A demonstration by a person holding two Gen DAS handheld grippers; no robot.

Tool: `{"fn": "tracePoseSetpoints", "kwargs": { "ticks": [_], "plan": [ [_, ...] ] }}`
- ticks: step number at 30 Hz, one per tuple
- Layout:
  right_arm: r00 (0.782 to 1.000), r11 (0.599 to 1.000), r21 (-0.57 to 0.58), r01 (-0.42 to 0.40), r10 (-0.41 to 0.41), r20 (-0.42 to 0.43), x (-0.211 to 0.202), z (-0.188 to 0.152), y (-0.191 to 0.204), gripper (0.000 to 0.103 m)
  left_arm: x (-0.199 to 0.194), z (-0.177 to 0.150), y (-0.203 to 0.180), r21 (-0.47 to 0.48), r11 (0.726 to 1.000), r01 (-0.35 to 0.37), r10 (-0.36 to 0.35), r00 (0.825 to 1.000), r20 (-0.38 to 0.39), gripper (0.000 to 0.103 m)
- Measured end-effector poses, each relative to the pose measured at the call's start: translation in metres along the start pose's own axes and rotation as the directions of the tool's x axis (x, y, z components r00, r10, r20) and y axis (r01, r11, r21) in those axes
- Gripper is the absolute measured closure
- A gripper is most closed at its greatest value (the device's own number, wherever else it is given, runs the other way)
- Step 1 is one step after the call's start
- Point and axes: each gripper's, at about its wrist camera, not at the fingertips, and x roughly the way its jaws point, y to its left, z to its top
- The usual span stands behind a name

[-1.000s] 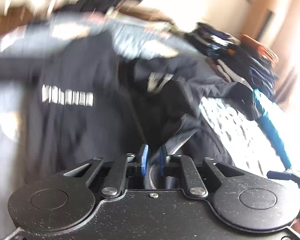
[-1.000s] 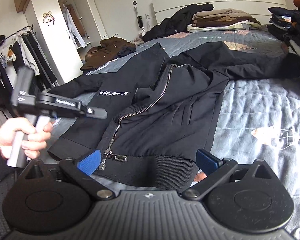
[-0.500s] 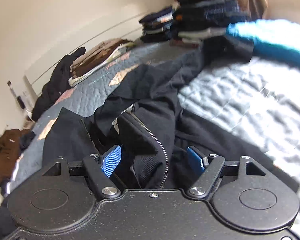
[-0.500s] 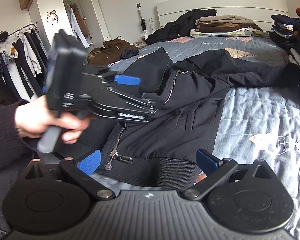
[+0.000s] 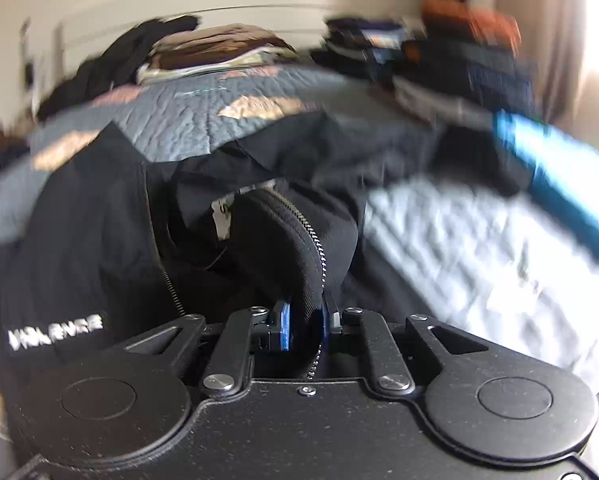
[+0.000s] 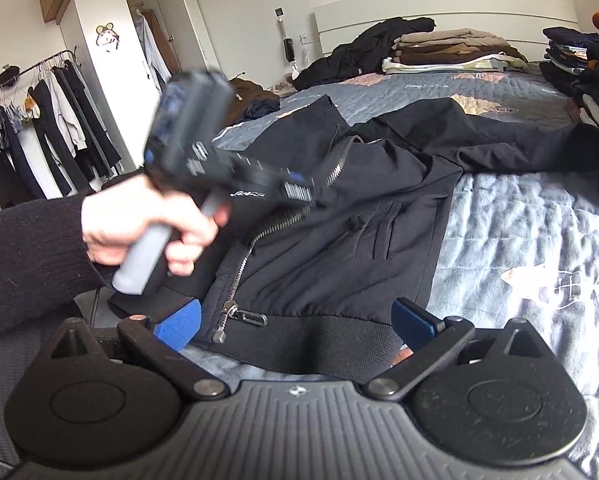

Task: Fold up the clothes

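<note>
Black jacket lies on the bed. Left gripper has just clamped its zipper edge; right gripper gapes at the hem. The thin pinch may slip when pulled

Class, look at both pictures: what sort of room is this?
Most likely a bedroom: a bed with a white headboard, a clothes rail of hanging garments, and a wardrobe.

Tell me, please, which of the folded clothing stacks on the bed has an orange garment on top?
The dark stack at the bed's right edge; the beige-and-brown stack by the headboard has none.
</note>
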Motion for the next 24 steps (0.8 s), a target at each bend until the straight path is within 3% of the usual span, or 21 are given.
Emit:
{"fn": "tracePoseSetpoints", "kwargs": {
  "ticks": [2,5,7,9,12,14,18,21,24],
  "plan": [
    [1.000,1.000,0.004,-0.004,0.004,0.004,0.000,0.000,0.000,0.002,-0.007,0.004,0.021,-0.136,0.988,0.080,-0.078,0.997,0.021,0.089],
    [1.000,1.000,0.006,-0.008,0.008,0.008,-0.001,-0.001,0.000,0.002,-0.006,-0.001,0.057,-0.351,0.918,0.184,-0.177,0.983,0.052,0.089],
    [1.000,1.000,0.009,-0.009,0.009,0.008,-0.001,-0.001,0.000,0.002,0.005,-0.010,0.077,-0.458,0.866,0.200,-0.202,0.978,0.045,0.089],
    [1.000,1.000,0.011,-0.012,0.012,0.008,-0.001,-0.001,0.000,0.002,0.020,-0.023,0.090,-0.507,0.849,0.149,-0.171,0.985,0.003,0.089],
    [1.000,1.000,0.013,-0.016,0.016,0.006,0.000,-0.001,0.000,0.002,0.038,-0.041,0.101,-0.526,0.848,0.067,-0.119,0.991,-0.066,0.088],
    [1.000,1.000,0.013,-0.018,0.018,0.004,0.000,0.000,0.000,0.002,0.040,-0.045,0.103,-0.523,0.851,0.051,-0.108,0.991,-0.080,0.080],
    [1.000,1.000,0.014,-0.016,0.016,0.000,0.001,0.002,-0.002,0.002,0.023,-0.043,0.101,-0.490,0.870,0.058,-0.100,0.993,-0.060,0.076],
    [1.000,1.000,0.016,-0.015,0.015,-0.002,0.001,0.003,-0.003,0.002,-0.007,-0.035,0.092,-0.432,0.900,0.065,-0.083,0.996,-0.022,0.059],
    [1.000,1.000,0.018,-0.016,0.016,0.003,0.000,0.003,-0.004,0.002,-0.033,-0.034,0.072,-0.291,0.953,0.079,-0.084,0.996,-0.003,0.057]
  ]
}}
